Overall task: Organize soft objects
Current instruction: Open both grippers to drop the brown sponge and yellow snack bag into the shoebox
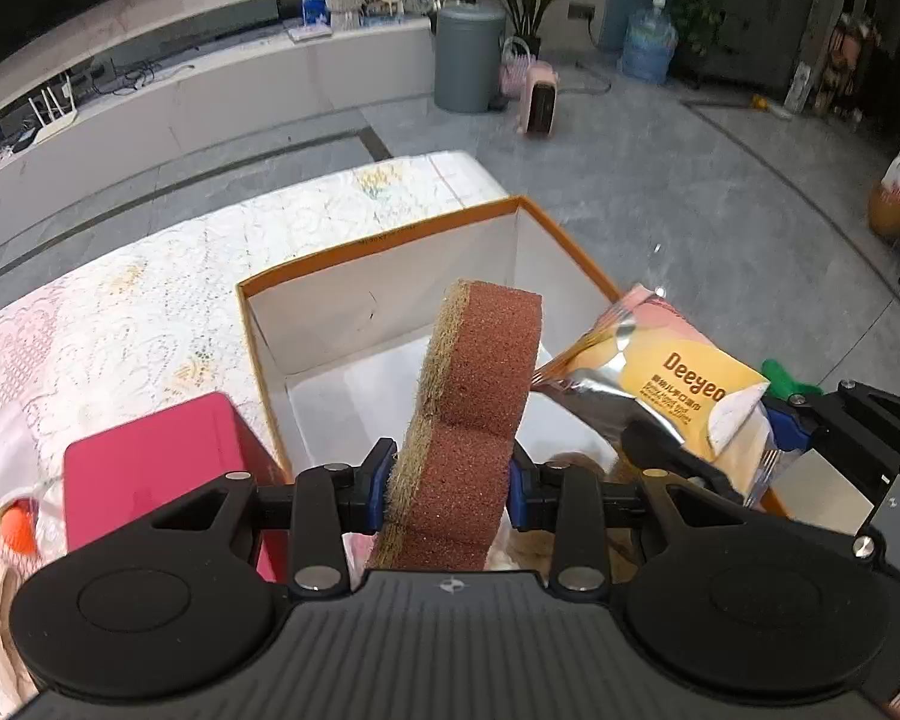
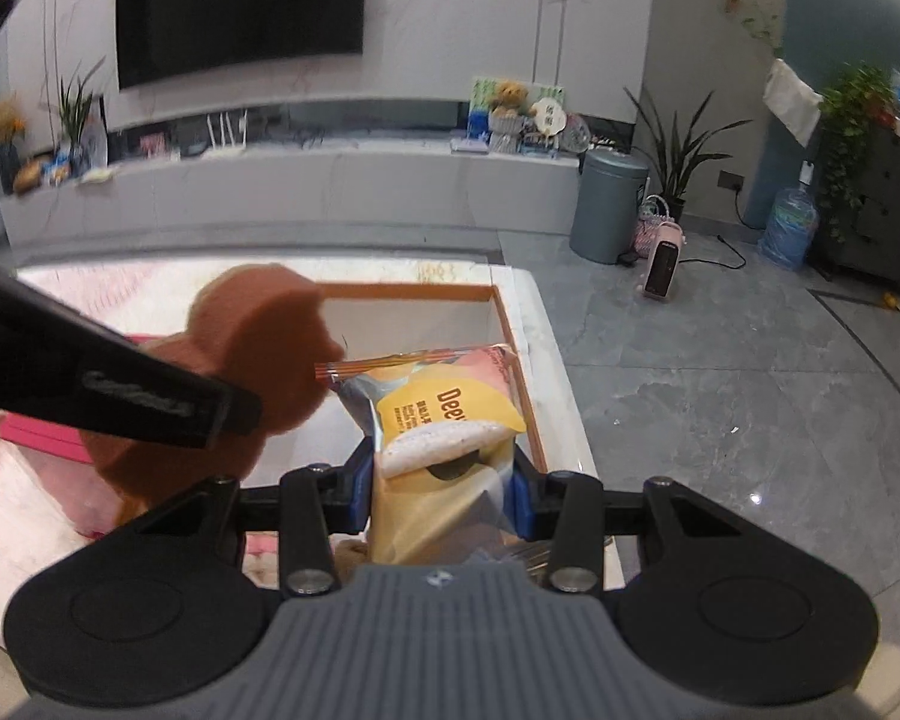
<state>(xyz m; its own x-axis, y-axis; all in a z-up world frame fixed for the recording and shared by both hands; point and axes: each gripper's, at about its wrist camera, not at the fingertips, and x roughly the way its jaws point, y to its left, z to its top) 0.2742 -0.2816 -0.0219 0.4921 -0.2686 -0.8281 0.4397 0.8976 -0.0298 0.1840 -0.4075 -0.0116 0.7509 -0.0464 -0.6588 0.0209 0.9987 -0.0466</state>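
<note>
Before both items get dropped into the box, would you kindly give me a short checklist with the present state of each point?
1. Left hand-held gripper clamped on the reddish-brown wavy scouring sponge: ok.
2. Right hand-held gripper clamped on the yellow and pink foil snack packet: ok.
3. Sponge over the open orange-rimmed white cardboard box: ok.
4. Packet over the box: cannot tell; it sits near the right rim.
5. Room left in the box: ok; the white floor shows bare, though something pale lies at the near end.
6. Sponge and packet apart: cannot tell; they look very close in the right wrist view.
</note>
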